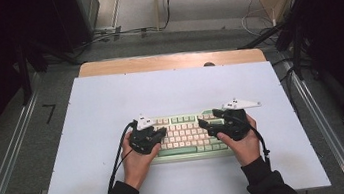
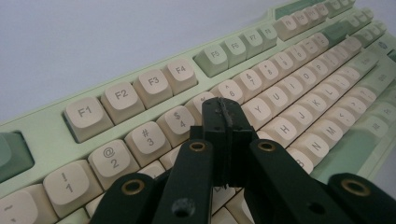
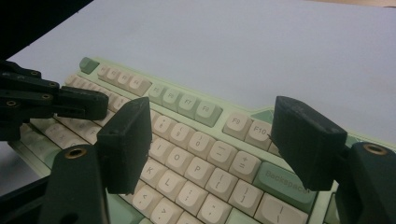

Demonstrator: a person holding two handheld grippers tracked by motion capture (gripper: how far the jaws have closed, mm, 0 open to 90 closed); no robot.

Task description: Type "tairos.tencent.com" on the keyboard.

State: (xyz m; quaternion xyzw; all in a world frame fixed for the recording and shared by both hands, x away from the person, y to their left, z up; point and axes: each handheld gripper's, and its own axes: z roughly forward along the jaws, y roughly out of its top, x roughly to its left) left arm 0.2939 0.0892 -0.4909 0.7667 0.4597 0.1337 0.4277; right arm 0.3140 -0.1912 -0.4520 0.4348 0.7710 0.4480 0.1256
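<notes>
Green-cream keyboard [image 1: 190,134] lies alone on white tabletop [image 1: 110,105]. Left gripper [image 2: 223,122] fingers together above number row; right gripper [image 3: 212,140] fingers apart over right-side keys, nothing between.

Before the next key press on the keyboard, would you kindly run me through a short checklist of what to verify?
1. Keyboard lies flat on the white mat, square to the person: ok.
2. Left claw shut, its jaws pressed together into one tip for pressing: ok.
3. Left tip sits over the number row near the 5 key; whether it touches a key: cannot tell.
4. Right claw jaws stand wide apart, nothing between them; too broad to press one key: not ok.
5. Right claw hovers above the P key region: ok.
6. The two claws are apart, not colliding: ok.
</notes>
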